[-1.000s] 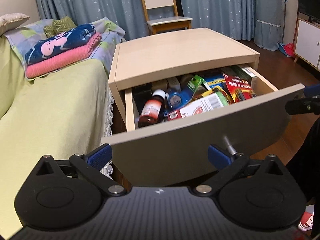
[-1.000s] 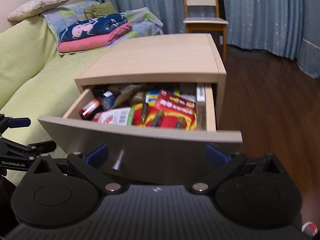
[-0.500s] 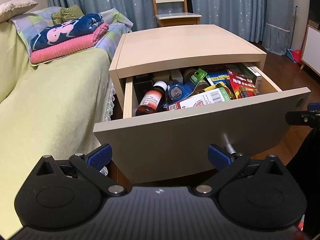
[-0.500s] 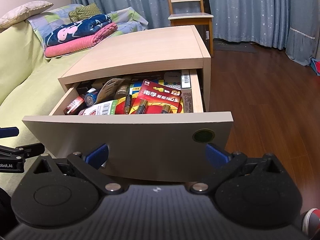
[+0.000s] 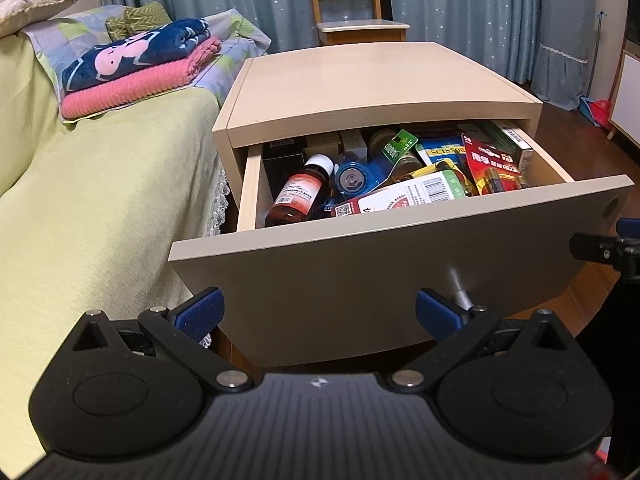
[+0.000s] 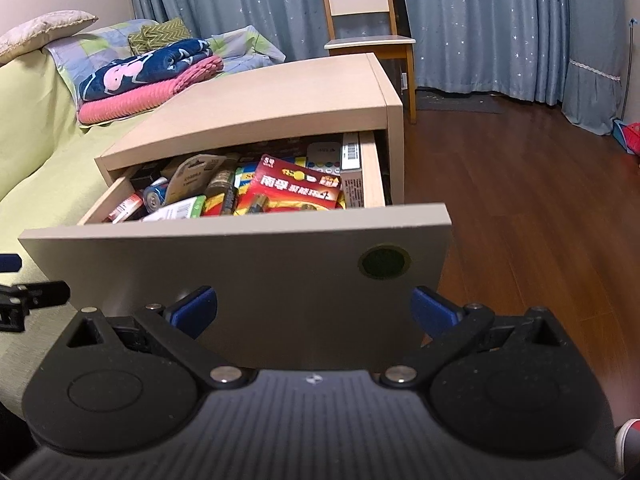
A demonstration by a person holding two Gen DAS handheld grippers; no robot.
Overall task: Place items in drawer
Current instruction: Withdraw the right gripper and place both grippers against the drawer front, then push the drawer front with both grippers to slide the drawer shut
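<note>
Hovering wide apart and empty, the left tool (image 5: 318, 312) and right tool (image 6: 314, 306) are facing the pulled-out beige wooden drawer (image 5: 392, 272), where a red battery pack (image 6: 298, 188) is lying among clutter.

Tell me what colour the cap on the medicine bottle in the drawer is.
White, clearest in the left wrist view.

The drawer (image 5: 400, 288) is standing pulled out of the nightstand (image 5: 376, 80), packed with items: a bottle (image 5: 298, 194) is lying at its left end, a battery pack (image 5: 494, 168) toward its right. A bed (image 5: 88, 200) is sitting left of the nightstand, folded blankets (image 5: 136, 64) lying on it. A chair (image 5: 352, 8) is standing behind
</note>
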